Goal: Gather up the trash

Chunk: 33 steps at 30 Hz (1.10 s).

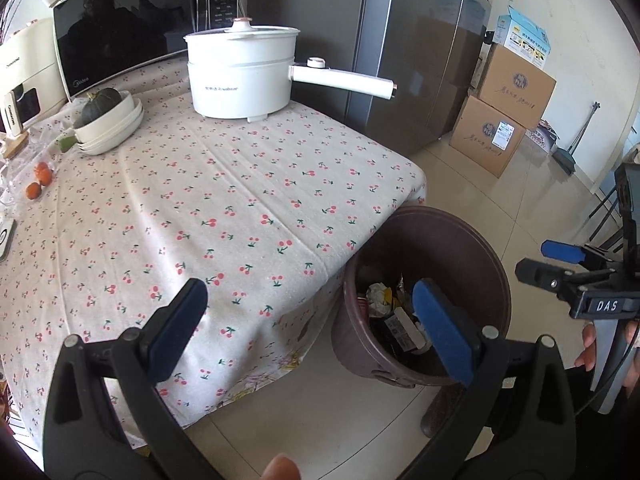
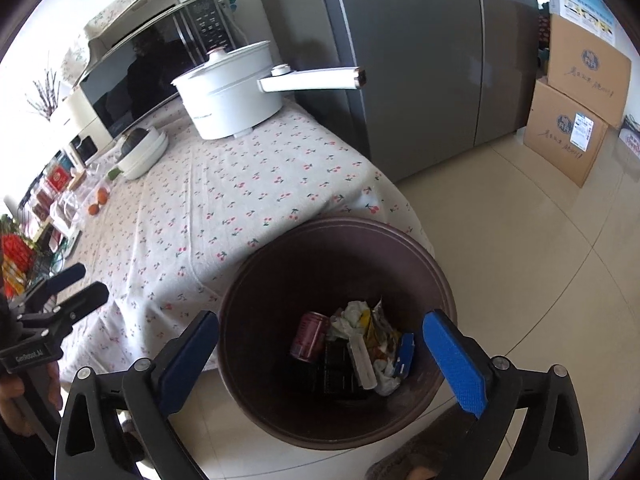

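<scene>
A brown trash bin (image 2: 436, 280) stands on the floor at the table's corner; it also shows in the left wrist view (image 1: 460, 232). Inside lie a red can (image 2: 309, 335), crumpled paper (image 2: 352, 316), wrappers and a dark box (image 2: 340, 376). My right gripper (image 2: 320, 360) is open and empty, held right above the bin. My left gripper (image 1: 308, 328) is open and empty over the table's near corner, beside the bin. Each gripper shows in the other's view: the right one (image 1: 548, 264), the left one (image 2: 88, 284).
A table with a cherry-print cloth (image 1: 224, 200) holds a white electric pot (image 1: 240, 72) with a long handle, stacked bowls with a squash (image 1: 108, 120), oranges (image 1: 38, 180) and a microwave (image 1: 132, 28). A grey fridge (image 2: 420, 60) and cardboard boxes (image 1: 504, 120) stand behind.
</scene>
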Each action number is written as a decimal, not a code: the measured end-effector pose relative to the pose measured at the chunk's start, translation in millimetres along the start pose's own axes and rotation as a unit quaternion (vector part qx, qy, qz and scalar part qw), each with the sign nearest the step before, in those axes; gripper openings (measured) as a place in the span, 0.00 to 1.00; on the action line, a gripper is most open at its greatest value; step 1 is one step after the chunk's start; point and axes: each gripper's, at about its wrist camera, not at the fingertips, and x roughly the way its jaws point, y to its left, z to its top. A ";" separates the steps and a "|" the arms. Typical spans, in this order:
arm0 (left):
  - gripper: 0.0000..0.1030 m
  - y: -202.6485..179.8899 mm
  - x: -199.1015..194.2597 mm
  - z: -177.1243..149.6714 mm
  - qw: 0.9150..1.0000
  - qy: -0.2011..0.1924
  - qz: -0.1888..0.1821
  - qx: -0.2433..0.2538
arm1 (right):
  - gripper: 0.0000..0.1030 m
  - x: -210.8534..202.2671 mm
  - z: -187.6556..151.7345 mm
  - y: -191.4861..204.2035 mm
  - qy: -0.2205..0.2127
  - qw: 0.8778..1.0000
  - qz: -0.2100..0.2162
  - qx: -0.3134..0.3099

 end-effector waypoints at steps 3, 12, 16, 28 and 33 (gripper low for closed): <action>0.99 3.7 -16.3 -3.9 1.000 -0.007 0.009 -0.006 | 1.00 -2.6 -6.4 18.5 0.022 0.999 0.019 -0.015; 0.99 22.1 -47.5 -37.0 0.996 0.007 0.075 -0.052 | 1.00 -28.5 -27.9 61.0 -0.019 0.999 -0.014 -0.042; 0.99 30.4 -65.9 -52.8 0.992 -0.006 0.107 -0.069 | 1.00 -45.6 -40.5 72.2 -0.043 0.997 -0.034 -0.050; 0.99 40.5 -85.2 -85.0 0.979 -0.049 0.164 -0.111 | 1.00 -60.8 -57.4 101.4 -0.103 0.988 -0.077 -0.088; 0.99 31.7 -87.2 -84.9 0.982 -0.054 0.153 -0.095 | 1.00 -55.0 -62.5 103.8 -0.103 0.986 -0.090 -0.097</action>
